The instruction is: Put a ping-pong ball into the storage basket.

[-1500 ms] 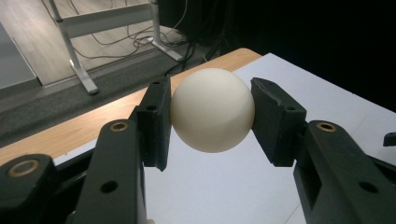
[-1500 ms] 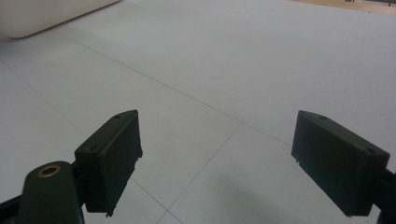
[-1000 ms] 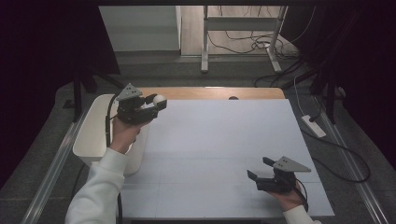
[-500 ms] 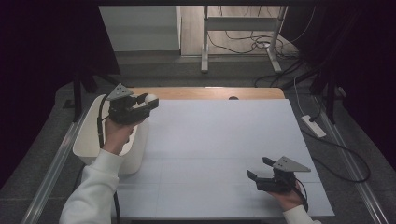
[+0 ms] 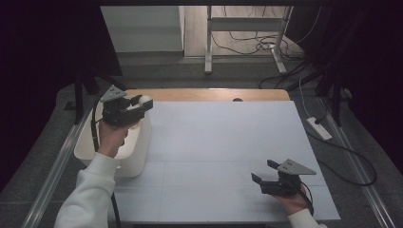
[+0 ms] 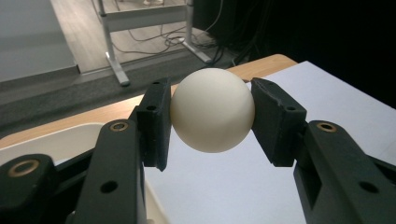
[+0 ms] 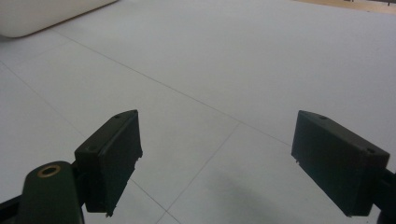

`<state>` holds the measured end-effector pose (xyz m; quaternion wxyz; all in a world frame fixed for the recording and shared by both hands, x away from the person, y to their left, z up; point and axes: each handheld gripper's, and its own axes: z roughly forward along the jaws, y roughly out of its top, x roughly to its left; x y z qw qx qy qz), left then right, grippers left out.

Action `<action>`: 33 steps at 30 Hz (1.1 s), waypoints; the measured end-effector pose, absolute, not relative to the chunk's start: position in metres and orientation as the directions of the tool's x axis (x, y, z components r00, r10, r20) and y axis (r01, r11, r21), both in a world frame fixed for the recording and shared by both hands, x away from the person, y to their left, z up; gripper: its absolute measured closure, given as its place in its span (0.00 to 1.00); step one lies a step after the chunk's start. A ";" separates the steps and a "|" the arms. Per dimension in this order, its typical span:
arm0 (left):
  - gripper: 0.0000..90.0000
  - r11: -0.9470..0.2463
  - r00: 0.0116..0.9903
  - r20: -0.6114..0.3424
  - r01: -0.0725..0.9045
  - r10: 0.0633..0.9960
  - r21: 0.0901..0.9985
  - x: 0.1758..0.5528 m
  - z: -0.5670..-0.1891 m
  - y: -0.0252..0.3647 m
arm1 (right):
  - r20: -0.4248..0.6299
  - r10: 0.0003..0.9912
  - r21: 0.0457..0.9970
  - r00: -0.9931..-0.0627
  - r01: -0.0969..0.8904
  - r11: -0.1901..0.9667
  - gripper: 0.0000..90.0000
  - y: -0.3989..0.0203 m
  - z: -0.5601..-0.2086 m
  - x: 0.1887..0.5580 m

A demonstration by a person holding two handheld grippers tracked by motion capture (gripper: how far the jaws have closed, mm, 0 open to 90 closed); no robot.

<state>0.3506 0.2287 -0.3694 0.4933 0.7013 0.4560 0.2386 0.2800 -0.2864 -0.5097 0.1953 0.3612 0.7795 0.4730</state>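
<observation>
L tongs pinch a white ball betw. both pads, held over the far rim of the tub at table's left edge, prob. for drop-in. R tongs spread, idle nr front-right corner.

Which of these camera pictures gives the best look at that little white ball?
The left gripper view: the white ball sits close up and sharp, pinched between that gripper's two black jaws. In the high view it is just a small pale dot at the left gripper's tip, above the white tub.
</observation>
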 end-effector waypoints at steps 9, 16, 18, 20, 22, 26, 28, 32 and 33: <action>0.57 -0.078 0.430 -0.127 0.427 0.894 0.901 0.351 -0.374 0.245 | 0.039 0.748 0.878 -0.662 0.380 0.291 0.17 -0.286 -0.510 0.280; 0.57 -0.071 0.408 -0.127 0.436 0.904 0.897 0.351 -0.376 0.252 | 0.039 0.748 0.878 -0.663 0.380 0.292 0.17 -0.285 -0.510 0.281; 0.57 -0.072 0.403 -0.126 0.440 0.906 0.895 0.352 -0.377 0.254 | 0.040 0.748 0.878 -0.663 0.380 0.290 0.17 -0.286 -0.510 0.281; 0.57 -0.070 0.396 -0.127 0.448 0.910 0.891 0.353 -0.378 0.256 | 0.040 0.747 0.878 -0.663 0.380 0.290 0.17 -0.286 -0.510 0.281; 0.57 -0.073 0.390 -0.125 0.454 0.912 0.888 0.354 -0.379 0.258 | 0.040 0.747 0.878 -0.663 0.380 0.290 0.17 -0.286 -0.510 0.281; 0.57 -0.071 0.377 -0.126 0.466 0.918 0.882 0.355 -0.382 0.262 | 0.038 0.747 0.878 -0.664 0.379 0.291 0.17 -0.286 -0.510 0.281; 0.57 -0.070 0.372 -0.127 0.471 0.919 0.879 0.355 -0.383 0.264 | 0.038 0.747 0.878 -0.664 0.379 0.291 0.17 -0.286 -0.510 0.281; 0.57 -0.067 0.359 -0.129 0.488 0.924 0.870 0.357 -0.385 0.268 | 0.037 0.748 0.877 -0.663 0.380 0.293 0.17 -0.286 -0.510 0.281; 0.57 -0.066 0.354 -0.131 0.493 0.926 0.868 0.358 -0.386 0.269 | 0.038 0.747 0.877 -0.663 0.381 0.293 0.17 -0.286 -0.510 0.281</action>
